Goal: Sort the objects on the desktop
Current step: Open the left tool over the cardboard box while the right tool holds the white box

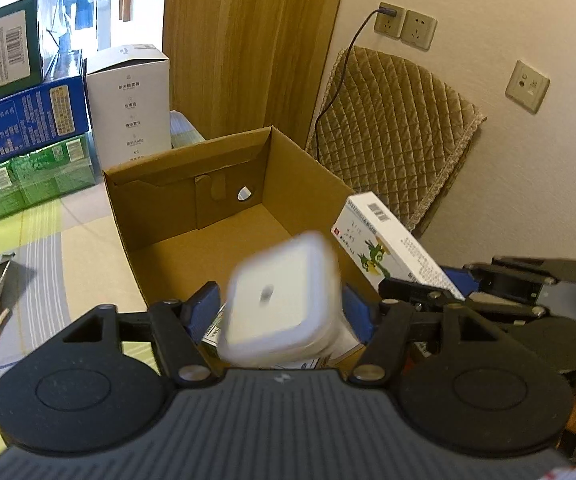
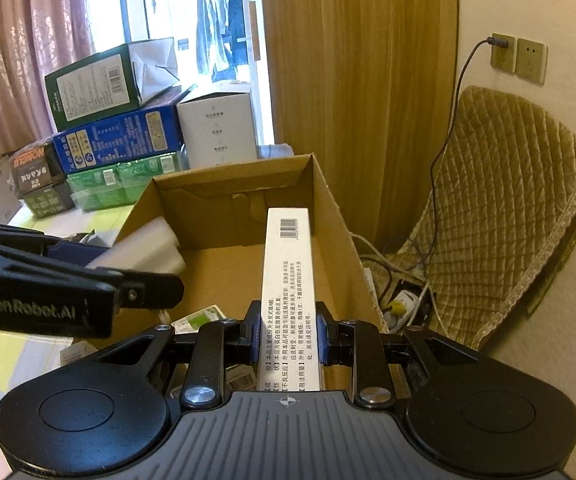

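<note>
An open brown cardboard box (image 1: 224,200) stands upright. Above its near end hovers a white square device (image 1: 284,300) with rounded corners (blurred), its flat face toward the left wrist view. A long white carton (image 2: 288,288) with barcode and black print points lengthwise over the box's right side.

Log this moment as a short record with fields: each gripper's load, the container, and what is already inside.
left gripper: white square object between its fingers, blurred, over the cardboard box; grip unclear
right gripper: shut on long white medicine box, over the same box
container: open cardboard box, top flaps off
contents: small printed packs at the near end
backdrop: stacked cartons behind
</note>
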